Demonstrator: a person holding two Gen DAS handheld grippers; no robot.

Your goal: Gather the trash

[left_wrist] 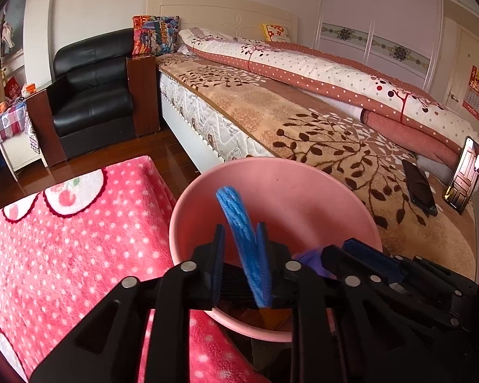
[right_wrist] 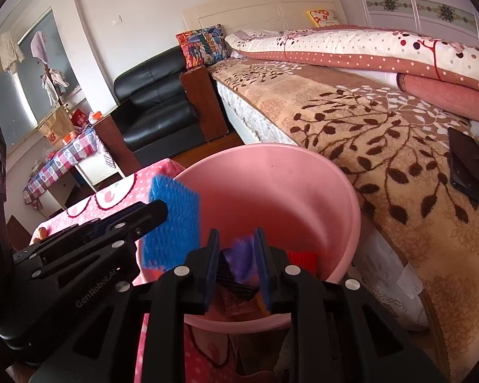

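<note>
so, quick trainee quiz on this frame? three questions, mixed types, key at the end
1. True or false: the pink bin has nothing in it.
2. What stands between the fingers of the left gripper? A) a blue foam mesh B) a pillow C) a paper bag
3. In the left wrist view, how many phones are on the bed?

Key:
1. False. A red piece lies inside.
2. A
3. Two: one lying flat, one propped up with its screen lit.
</note>
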